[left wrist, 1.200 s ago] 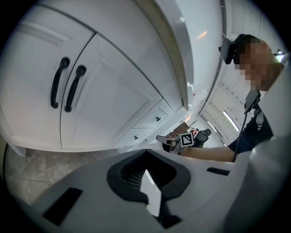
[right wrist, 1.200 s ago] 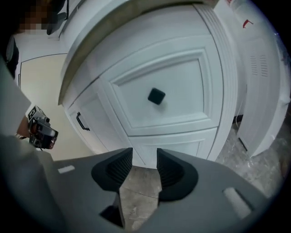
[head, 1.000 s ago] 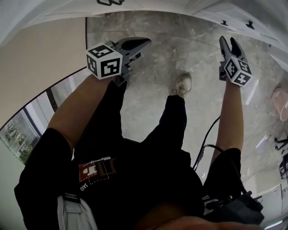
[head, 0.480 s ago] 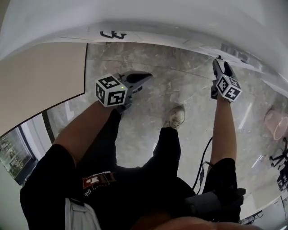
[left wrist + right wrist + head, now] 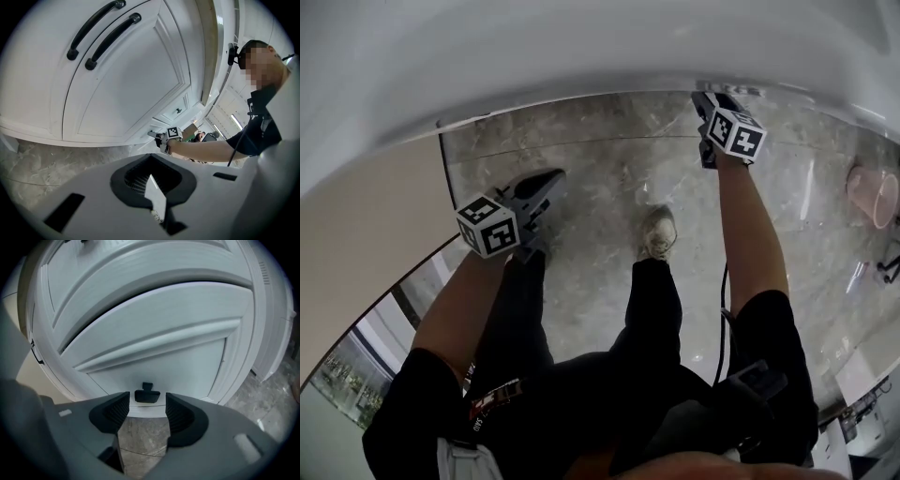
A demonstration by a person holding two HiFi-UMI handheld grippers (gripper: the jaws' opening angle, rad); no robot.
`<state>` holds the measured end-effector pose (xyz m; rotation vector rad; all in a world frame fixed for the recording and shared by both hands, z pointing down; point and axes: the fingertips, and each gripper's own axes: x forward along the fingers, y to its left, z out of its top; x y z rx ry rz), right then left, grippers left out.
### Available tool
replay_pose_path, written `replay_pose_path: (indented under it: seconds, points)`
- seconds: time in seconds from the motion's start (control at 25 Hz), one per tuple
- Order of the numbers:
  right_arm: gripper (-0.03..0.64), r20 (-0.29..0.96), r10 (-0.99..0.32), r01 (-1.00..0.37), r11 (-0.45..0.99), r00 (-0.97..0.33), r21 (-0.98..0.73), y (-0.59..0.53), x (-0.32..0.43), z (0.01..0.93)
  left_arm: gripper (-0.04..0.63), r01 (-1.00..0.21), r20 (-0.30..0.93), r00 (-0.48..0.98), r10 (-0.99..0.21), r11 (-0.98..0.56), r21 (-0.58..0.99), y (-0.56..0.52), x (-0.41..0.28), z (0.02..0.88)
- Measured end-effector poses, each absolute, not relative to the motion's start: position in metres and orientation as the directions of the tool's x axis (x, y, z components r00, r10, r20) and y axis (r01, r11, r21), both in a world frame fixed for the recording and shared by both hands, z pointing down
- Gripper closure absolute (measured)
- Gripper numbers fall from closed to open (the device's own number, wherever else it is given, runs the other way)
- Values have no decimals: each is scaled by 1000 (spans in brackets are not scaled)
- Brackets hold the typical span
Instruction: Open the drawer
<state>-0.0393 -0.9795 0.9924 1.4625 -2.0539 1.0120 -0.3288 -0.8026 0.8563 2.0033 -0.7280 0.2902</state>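
Drawer (image 5: 159,359), its knob (image 5: 147,395) just beyond the right gripper's (image 5: 146,405) freshly parted, empty fingers; left gripper's (image 5: 151,176) fingers together.

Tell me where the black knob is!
In the right gripper view, the black knob sits low on the white drawer front, just beyond the right gripper, whose empty jaws have just been opening, centred on it.

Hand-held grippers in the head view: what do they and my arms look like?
The left hand-held gripper and right hand-held gripper are grey with dark ribbed pads; each carries a white cube of black square markers. Short black sleeves; a black cable runs beside the right arm.
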Motion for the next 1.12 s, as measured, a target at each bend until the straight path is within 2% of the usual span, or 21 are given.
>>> replay_pose_path:
  seconds: [0.04,0.12,0.2,1.12]
  points:
    - [391,695,-629,-934,176,-349,-311,-981,-39,993,597,-599,477,796,-373,-371,709,-803,-328,857]
    - [462,697,-636,-941,171,-332,-293,-984,-38,993,597,-597,475,798,-371,-373,711,-805,-328,857]
    - [472,694,-642,-943,173,-327,-285,-983,-38,995,597,-594,471,799,-374,-371,714,-807,-329,857]
    - [479,690,-668,-960,164,-279,-229,-964,-33,996,597,-596,470,797,-378,-370,713,-804,-343,871]
